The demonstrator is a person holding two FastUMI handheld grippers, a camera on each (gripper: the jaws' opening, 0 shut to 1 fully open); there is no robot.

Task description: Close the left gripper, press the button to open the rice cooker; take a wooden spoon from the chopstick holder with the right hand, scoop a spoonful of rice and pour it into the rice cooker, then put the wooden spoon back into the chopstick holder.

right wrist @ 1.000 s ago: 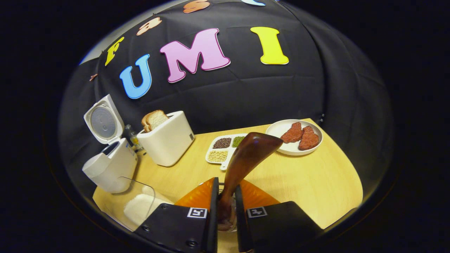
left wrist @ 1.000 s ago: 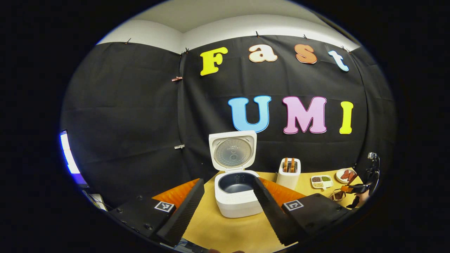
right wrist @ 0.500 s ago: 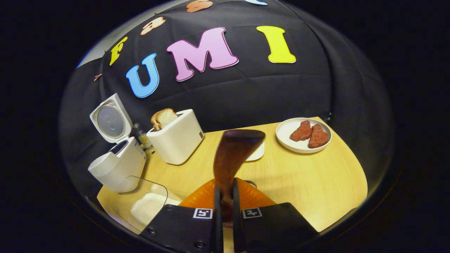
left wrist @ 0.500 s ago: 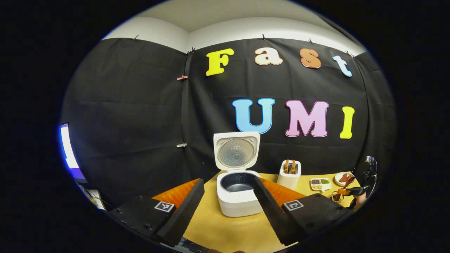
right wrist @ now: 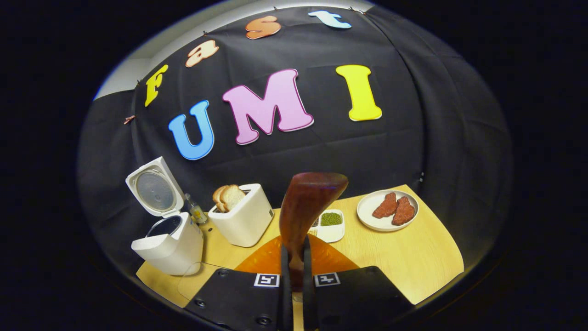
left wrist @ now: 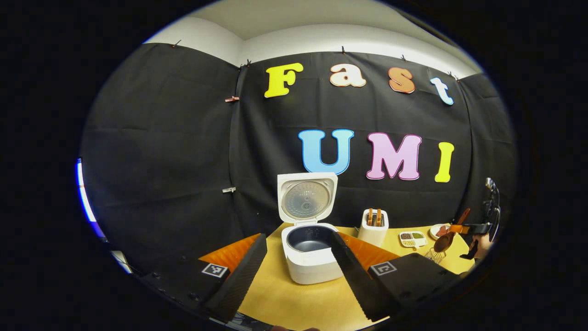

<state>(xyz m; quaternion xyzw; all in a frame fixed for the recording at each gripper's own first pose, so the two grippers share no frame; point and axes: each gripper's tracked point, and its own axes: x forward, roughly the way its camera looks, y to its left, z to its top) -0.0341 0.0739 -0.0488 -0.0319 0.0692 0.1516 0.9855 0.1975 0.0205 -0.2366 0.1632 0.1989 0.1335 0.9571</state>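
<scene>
Cooker (left wrist: 308, 252): lid up, pot bare, near table's (right wrist: 413, 257) left edge; opening judged done
Left gripper (left wrist: 297, 271): fingers spread, holding nothing
Right gripper (right wrist: 294, 280): pinched on spoon (right wrist: 305, 204), raised above the table
Remaining: scoop, pour, return spoon

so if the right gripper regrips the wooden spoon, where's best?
Probably the narrow handle, where the right gripper already pinches the wooden spoon: the wide bowl flares out above the fingers, too broad to clamp. Approach from the handle end, jaws across the thin neck.
</scene>
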